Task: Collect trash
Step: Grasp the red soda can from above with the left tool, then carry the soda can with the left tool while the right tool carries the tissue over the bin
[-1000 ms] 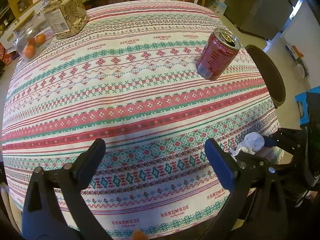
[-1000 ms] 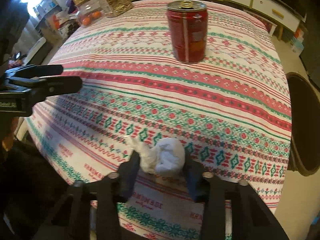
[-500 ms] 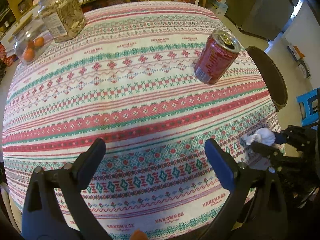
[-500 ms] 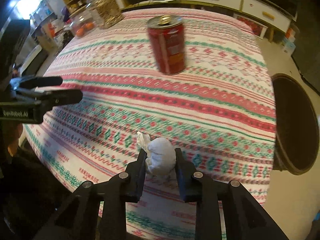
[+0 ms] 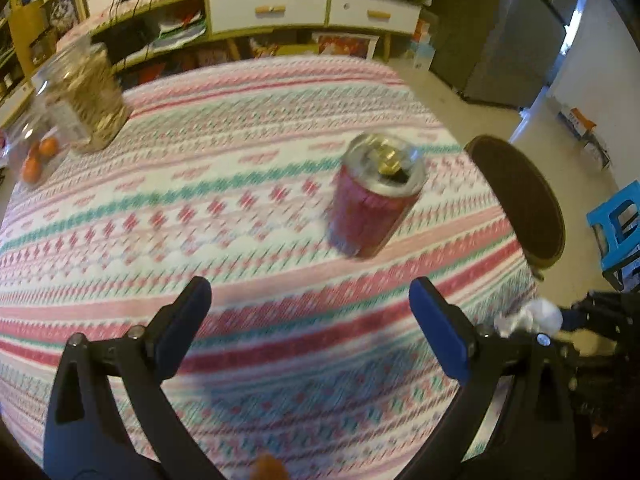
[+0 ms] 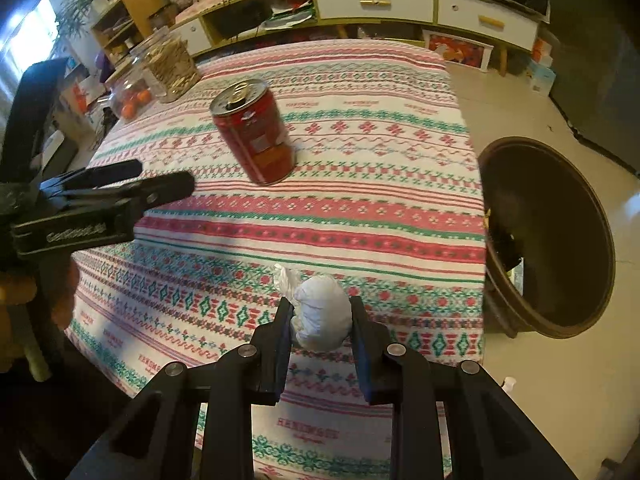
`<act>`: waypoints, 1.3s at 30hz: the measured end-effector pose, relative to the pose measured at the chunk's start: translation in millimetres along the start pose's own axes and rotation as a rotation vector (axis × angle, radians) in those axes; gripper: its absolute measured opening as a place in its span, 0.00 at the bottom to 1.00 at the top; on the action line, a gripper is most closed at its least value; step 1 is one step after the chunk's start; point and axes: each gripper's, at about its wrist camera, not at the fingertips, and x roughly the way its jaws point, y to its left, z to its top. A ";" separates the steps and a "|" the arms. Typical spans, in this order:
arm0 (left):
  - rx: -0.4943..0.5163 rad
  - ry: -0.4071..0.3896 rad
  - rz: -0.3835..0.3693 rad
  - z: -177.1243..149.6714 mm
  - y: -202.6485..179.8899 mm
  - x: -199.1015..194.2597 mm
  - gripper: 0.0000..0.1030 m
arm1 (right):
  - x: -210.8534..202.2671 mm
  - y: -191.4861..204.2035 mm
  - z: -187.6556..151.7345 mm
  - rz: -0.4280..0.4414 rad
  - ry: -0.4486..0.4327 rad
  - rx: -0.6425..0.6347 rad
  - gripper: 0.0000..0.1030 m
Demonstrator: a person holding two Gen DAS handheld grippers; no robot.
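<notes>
The left claw (image 5: 308, 316) hangs with its jaws spread wide and nothing between them, above the near part of the bench (image 5: 240, 184) and its patterned cloth. Ahead of it and a little to its right stands a red can (image 5: 370, 204), long axis upright, opened top facing up; that view is blurred, so any slight lean is hard to judge. To the right, the right claw (image 6: 318, 320) is clamped on a white crumpled tissue wad (image 6: 320, 312), pinched from both sides between the pads, with its twisted tail pointing forward and left, away from the claw. The wad sits over the near right edge of the bench. Right of this claw, beside the bench edge, a dark brown bin (image 6: 552, 236) shows its open mouth.
</notes>
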 end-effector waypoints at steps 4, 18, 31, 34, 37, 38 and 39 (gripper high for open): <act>0.000 -0.039 -0.028 8.8 -13.6 12.5 0.85 | -4.9 -10.5 -3.4 -0.007 -0.003 0.020 0.27; -0.036 -0.107 -0.061 26.8 -24.5 37.4 0.74 | -19.3 -53.8 -3.0 -0.032 -0.031 0.113 0.27; -0.034 -0.124 -0.069 39.2 -24.2 42.6 0.54 | -19.6 -53.9 0.8 -0.017 -0.038 0.113 0.27; -0.042 -0.123 -0.070 38.8 -23.9 40.0 0.54 | -20.4 -57.5 2.6 -0.019 -0.042 0.119 0.27; -0.050 -0.124 -0.079 39.5 -23.9 35.1 0.53 | -23.0 -62.9 6.0 -0.028 -0.052 0.123 0.27; -0.052 -0.124 -0.081 39.3 -24.0 32.8 0.53 | -24.4 -65.6 7.7 -0.032 -0.057 0.125 0.27; -0.055 -0.123 -0.084 39.6 -24.7 30.2 0.53 | -25.8 -68.6 9.0 -0.037 -0.063 0.126 0.27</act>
